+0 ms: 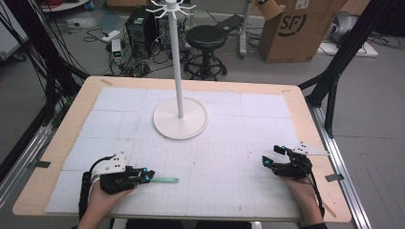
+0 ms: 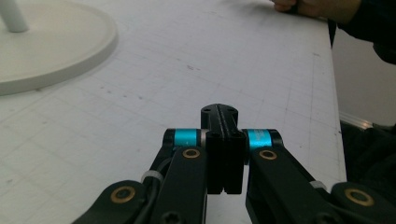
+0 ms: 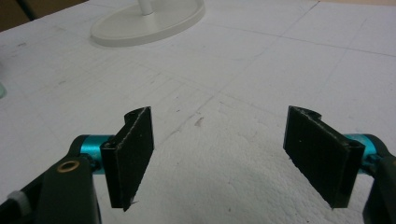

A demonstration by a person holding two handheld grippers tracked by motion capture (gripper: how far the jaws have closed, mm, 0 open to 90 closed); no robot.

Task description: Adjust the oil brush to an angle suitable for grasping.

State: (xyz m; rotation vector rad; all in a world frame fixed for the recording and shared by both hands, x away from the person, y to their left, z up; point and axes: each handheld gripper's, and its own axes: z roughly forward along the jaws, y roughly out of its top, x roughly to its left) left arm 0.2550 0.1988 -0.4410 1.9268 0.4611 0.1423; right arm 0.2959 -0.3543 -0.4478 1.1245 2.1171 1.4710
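High view: I am pinching a pale green stick (image 1: 165, 180) in my left gripper (image 1: 144, 177) at 7 o'clock, pointing toward 3. My right gripper (image 1: 271, 155) is sitting spread and empty at 4. The stick risks slipping; the grip looks shallow.

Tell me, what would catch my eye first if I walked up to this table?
Probably the tall white stand, rising from its round base at the middle of the table, hooks at the top. Next, the two black hand-held grippers at the near edge: the left gripper pinches a pale green stick lying across the white mat, while the right gripper sits with its jaws wide apart, holding nothing.
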